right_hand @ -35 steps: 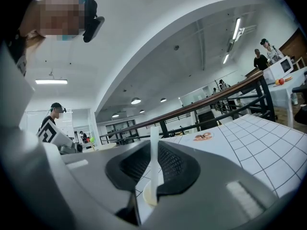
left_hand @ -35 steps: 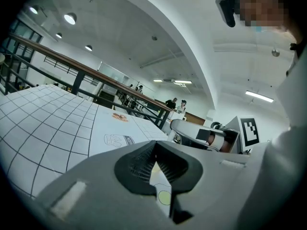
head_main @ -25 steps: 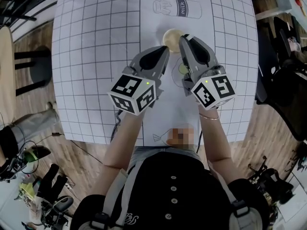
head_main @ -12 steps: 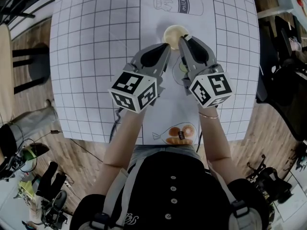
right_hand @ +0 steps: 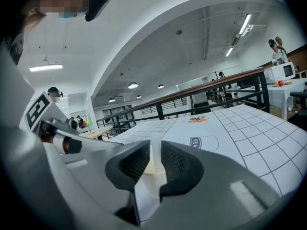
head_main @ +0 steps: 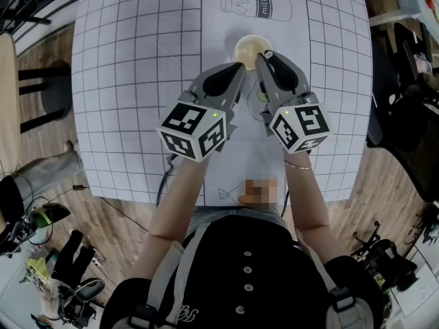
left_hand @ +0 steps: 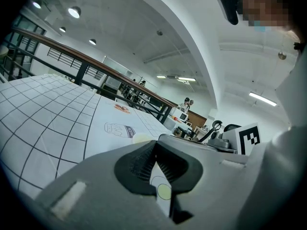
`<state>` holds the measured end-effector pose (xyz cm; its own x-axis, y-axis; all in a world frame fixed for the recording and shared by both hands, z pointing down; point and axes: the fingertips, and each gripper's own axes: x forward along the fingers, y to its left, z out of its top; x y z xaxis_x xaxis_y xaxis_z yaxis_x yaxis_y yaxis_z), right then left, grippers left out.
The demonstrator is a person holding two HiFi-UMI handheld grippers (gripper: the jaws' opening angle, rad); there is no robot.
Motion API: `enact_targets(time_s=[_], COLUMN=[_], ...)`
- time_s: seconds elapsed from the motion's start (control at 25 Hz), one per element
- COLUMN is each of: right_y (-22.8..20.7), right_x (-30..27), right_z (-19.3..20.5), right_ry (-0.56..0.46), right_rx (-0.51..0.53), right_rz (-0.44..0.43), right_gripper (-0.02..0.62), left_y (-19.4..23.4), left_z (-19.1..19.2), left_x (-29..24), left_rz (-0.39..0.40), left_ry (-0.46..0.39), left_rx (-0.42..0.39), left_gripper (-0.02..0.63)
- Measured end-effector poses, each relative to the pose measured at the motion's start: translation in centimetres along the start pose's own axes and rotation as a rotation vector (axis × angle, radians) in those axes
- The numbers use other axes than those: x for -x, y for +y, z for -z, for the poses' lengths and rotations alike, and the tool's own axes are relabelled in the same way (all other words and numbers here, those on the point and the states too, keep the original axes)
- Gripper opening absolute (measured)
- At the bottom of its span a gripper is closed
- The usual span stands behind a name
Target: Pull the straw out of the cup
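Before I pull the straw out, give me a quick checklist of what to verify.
1. Cup upright on the table: ok.
2. Straw between the right gripper jaws, which have just been opening: ok, a pale upright strip shows there.
3. Pads pressing the straw: cannot tell.
4. Left gripper bracing the cup: not ok; its jaws are shut, not around the cup.

"milk" on printed bottle drawing [head_main: 256,6]
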<state>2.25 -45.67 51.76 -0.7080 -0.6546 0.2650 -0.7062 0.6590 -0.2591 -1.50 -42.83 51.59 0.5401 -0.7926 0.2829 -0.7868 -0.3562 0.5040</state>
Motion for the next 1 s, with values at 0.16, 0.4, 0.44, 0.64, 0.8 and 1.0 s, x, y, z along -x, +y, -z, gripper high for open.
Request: enact_targets(time_s=[0.16,0.4,0.44,0.64,0.8,1.0], right_y=[0.0,-0.2,-0.2,0.4,1.7,3.5], right_x=[0.1,0.3,0.3,0.8,1.9,4.3], right_z=[0.1,0.0,0.0,-1.1,-2.6,-5.4], right_ry=[0.002,0.007,0.006,-0.022,-0.051,-0.123], right_rx=[0.002,0.0,-0.002,-0.005,-0.005,-0.008], right_rz=[0.0,0.013,0.012,0.004,-0.011,-0.007], right_gripper=[0.07,0.103,0.103,0.109,0.114,0.112], left_y=[-0.1,-0.4,-0.5,-0.9,-1.8,-3.5], left_z=[0.2,0.0,-0.1,-0.8,-1.7,-3.5], left_x=[0.1,0.2,0.2,0.8,1.8,3.7], left_rz=[-0.002,0.004,0.004,0.01,0.024,0.064], left_ry=[0.005,0.003,0.002,-0.012,-0.026,-0.064], left_rx=[0.003,-0.004,-0.005,-0.021,-0.043,-0.077], left_gripper=[-0.002,-0.002,-0.002,-0.002,-0.002,0.0])
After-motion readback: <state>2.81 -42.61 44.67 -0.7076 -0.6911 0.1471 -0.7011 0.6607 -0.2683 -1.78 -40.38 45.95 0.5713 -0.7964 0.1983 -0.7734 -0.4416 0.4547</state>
